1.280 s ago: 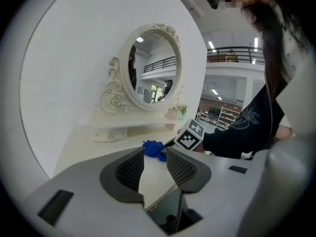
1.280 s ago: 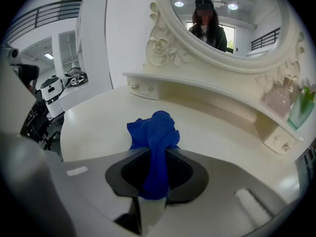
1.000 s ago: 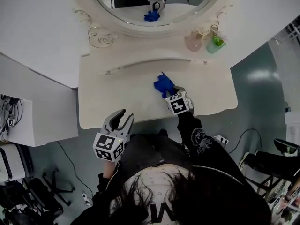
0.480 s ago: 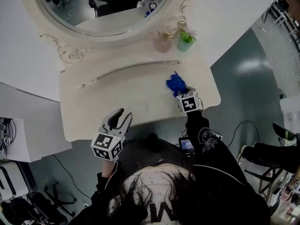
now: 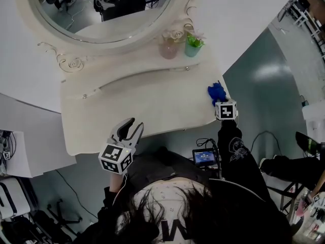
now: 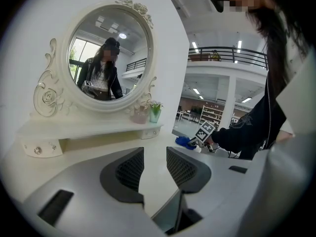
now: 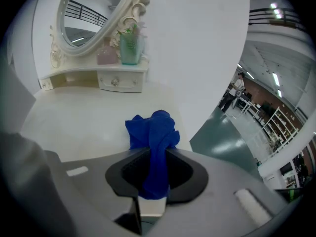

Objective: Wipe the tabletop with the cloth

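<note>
A bunched blue cloth (image 5: 217, 92) (image 7: 154, 135) (image 6: 185, 141) lies on the cream tabletop (image 5: 142, 105) near its right edge. My right gripper (image 5: 222, 104) (image 7: 155, 177) is shut on the cloth, which hangs pinched between its jaws and bulges out in front of them. My left gripper (image 5: 130, 128) (image 6: 155, 168) hovers at the table's front edge, left of centre, its jaws open with nothing between them.
An oval mirror (image 5: 101, 9) in an ornate frame stands at the back. A pink bottle (image 5: 169, 47) and a green cup with a plant (image 5: 192, 46) sit on the raised shelf (image 5: 127, 67). Beyond the right edge the floor (image 5: 264, 95) drops away. A small screen (image 5: 203, 157) glows below.
My right gripper has dragged the cloth rightwards across the tabletop, from the middle to the right edge. The left gripper has stayed put.
</note>
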Demonstrator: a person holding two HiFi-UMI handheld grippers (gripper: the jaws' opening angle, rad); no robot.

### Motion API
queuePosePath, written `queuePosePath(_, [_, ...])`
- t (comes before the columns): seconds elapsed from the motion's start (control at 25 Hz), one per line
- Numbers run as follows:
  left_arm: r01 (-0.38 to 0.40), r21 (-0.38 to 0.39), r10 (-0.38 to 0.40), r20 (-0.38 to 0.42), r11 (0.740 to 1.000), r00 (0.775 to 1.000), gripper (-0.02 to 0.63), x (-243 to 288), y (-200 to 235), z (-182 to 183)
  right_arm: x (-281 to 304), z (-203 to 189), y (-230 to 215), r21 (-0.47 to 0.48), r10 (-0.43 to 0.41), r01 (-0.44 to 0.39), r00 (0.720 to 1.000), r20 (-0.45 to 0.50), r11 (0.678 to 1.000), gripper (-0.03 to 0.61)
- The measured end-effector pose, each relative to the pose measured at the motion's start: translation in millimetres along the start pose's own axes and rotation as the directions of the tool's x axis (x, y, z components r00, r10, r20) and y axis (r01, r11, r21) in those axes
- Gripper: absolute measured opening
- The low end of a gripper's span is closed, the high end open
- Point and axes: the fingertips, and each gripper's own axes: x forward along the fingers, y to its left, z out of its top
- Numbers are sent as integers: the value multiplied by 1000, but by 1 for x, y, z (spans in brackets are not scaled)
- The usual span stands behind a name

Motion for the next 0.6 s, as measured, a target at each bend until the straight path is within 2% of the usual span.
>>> queuePosePath(0.12, [-23,-6,23,-3,1000,1000,143,-7,6,-2,1,-5,-18,38,-30,31,1000,-8,999,86])
queuePosePath(0.32, [-62,-22,62,2,998,998,143,-24,16,-6,1,-6,-24,71,-45,47,999,-22,996,86])
queuePosePath(0.4, [-73,-30,74,5,997,997,143,-32,20,-7,0,-5,-24,115,-55,57,998,-19,992,86])
queuePosePath(0.52, [-91,-43,91,9,995,996,143,-45,28,-10,-8,1,-11,173,-52,50,999,7,984,86])
queuePosePath(0.6, [-99,-50,100,14,994,995,143,-53,34,-12,-16,12,11,162,-20,13,999,42,987,86])
